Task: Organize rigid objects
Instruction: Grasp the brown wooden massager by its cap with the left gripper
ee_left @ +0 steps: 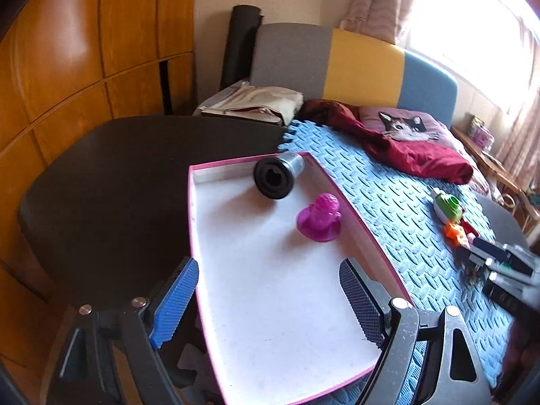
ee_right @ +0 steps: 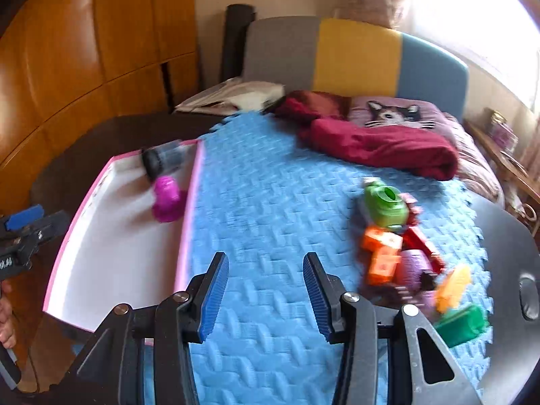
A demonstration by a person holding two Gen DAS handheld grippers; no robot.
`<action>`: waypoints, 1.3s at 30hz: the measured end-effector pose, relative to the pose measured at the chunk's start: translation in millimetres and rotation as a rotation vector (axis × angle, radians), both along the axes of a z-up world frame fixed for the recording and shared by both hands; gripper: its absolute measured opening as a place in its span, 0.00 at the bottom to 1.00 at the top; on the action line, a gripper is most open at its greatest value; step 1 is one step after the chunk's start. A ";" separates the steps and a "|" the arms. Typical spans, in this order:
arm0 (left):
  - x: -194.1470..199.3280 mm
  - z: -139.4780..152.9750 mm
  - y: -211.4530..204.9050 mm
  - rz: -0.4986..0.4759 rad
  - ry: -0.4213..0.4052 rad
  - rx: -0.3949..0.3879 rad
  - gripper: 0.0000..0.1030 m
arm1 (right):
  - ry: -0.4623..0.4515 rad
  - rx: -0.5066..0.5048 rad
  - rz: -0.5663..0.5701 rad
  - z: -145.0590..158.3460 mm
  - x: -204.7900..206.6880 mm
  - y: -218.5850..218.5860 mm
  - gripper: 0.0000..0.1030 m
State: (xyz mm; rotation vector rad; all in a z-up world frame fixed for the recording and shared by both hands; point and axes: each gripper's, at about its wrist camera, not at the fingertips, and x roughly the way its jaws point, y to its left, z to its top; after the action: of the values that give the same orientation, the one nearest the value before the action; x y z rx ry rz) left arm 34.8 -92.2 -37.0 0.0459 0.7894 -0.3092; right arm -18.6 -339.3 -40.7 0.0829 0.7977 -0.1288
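A pink-edged white box (ee_left: 202, 222) (ee_right: 114, 165) lies on a dark table beside a blue foam mat (ee_left: 398, 209) (ee_right: 276, 202). Inside it rest a black-and-silver cylinder (ee_left: 275, 177) (ee_right: 162, 160) and a magenta toy (ee_left: 320, 217) (ee_right: 167, 197). My left gripper (ee_left: 266, 300) hangs open over the box's near end, nothing between its fingers. My right gripper (ee_right: 261, 290) is open above bare mat, empty. To its right lies a pile of toys: a green one (ee_right: 384, 204), orange blocks (ee_right: 381, 253), a yellow piece (ee_right: 452, 287) and a green block (ee_right: 462, 324).
A maroon cloth (ee_right: 381, 145) and a cat-print pillow (ee_right: 398, 111) lie at the mat's far end before a grey, yellow and blue headboard (ee_left: 364, 67). Wooden cabinets (ee_left: 84, 50) stand to the left. The left gripper (ee_right: 23, 233) and a hand show at the right wrist view's left edge.
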 end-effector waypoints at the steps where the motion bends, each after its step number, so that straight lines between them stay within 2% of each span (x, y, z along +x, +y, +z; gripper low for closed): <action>1: -1.2 0.3 -3.9 -0.011 -0.003 0.008 0.85 | -0.007 -0.004 -0.020 2.3 -2.7 -8.7 0.46; 8: -4.8 4.4 -25.3 -0.077 -0.007 0.015 0.86 | -0.041 -0.045 -0.172 14.9 -28.9 -75.9 0.47; 13: -8.1 5.9 -47.4 -0.140 -0.010 0.022 0.86 | -0.062 -0.042 -0.353 10.4 -51.5 -133.8 0.48; 14: -9.6 7.1 -53.2 -0.158 -0.013 0.023 0.86 | -0.066 -0.032 -0.399 7.5 -56.2 -143.9 0.48; 17: -14.3 9.2 -71.6 -0.214 -0.020 0.030 0.86 | -0.090 0.111 -0.523 1.7 -70.4 -178.3 0.48; 19: -15.8 8.9 -85.1 -0.253 -0.012 0.027 0.85 | -0.106 0.161 -0.579 0.5 -77.7 -190.9 0.48; 24: -19.4 5.0 -121.2 -0.349 0.031 0.019 0.85 | -0.090 0.272 -0.611 -8.1 -82.0 -206.2 0.48; 26: -22.1 3.6 -135.2 -0.383 0.040 0.017 0.81 | -0.085 0.306 -0.612 -11.2 -83.2 -209.3 0.48; 29: -31.5 0.2 -161.4 -0.473 0.047 0.019 0.74 | -0.096 0.324 -0.622 -13.0 -87.0 -210.5 0.48; 32: -37.8 -6.3 -190.7 -0.570 0.075 0.016 0.74 | -0.115 0.344 -0.630 -11.9 -90.3 -213.4 0.48; 39: -48.6 -17.0 -254.5 -0.724 0.093 0.042 0.74 | -0.130 0.384 -0.628 -11.5 -91.8 -217.2 0.48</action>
State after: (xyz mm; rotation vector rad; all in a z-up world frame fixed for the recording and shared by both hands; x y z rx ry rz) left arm -13.8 -346.7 -54.0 0.3640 0.8519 -0.9849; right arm -110.4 -556.4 -52.2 0.6999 0.6356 -0.5568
